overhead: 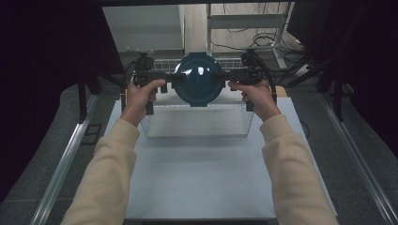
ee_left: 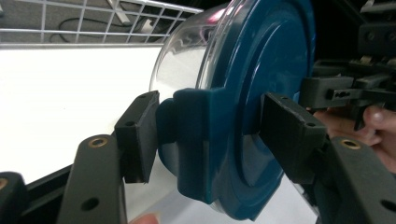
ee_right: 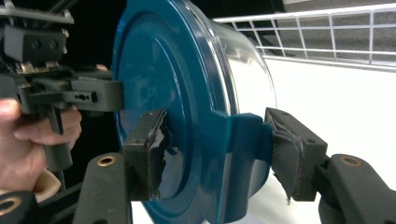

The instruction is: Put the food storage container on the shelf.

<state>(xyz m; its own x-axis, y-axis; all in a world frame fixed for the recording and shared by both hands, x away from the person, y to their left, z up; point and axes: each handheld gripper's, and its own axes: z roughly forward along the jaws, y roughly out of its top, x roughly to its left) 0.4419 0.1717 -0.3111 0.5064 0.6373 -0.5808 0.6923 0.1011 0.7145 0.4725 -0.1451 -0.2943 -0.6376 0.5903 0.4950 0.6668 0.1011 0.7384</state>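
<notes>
A round container with a dark blue lid (overhead: 199, 79) and a clear bowl (ee_left: 182, 60) hangs on its side above the wire basket (overhead: 197, 133), lid facing the person. My left gripper (overhead: 171, 80) is shut on the lid's left side tab (ee_left: 196, 140), one pad on the tab and the other on the lid face (ee_left: 261, 93). On the opposite tab (ee_right: 243, 140), my right gripper (overhead: 227, 75) is shut, and its pads (ee_right: 292, 154) look frayed. Each gripper view looks across the lid (ee_right: 163, 70) to the other gripper, seen as the right one (ee_left: 336, 93) and the left one (ee_right: 93, 95).
The wire basket stands at the far end of the white table (overhead: 202, 178), and its mesh wall appears behind the container (ee_left: 93, 18) (ee_right: 327, 32). Metal rails (overhead: 65, 159) run along both sides of the table. Cables and a shelf frame (overhead: 248, 23) lie beyond.
</notes>
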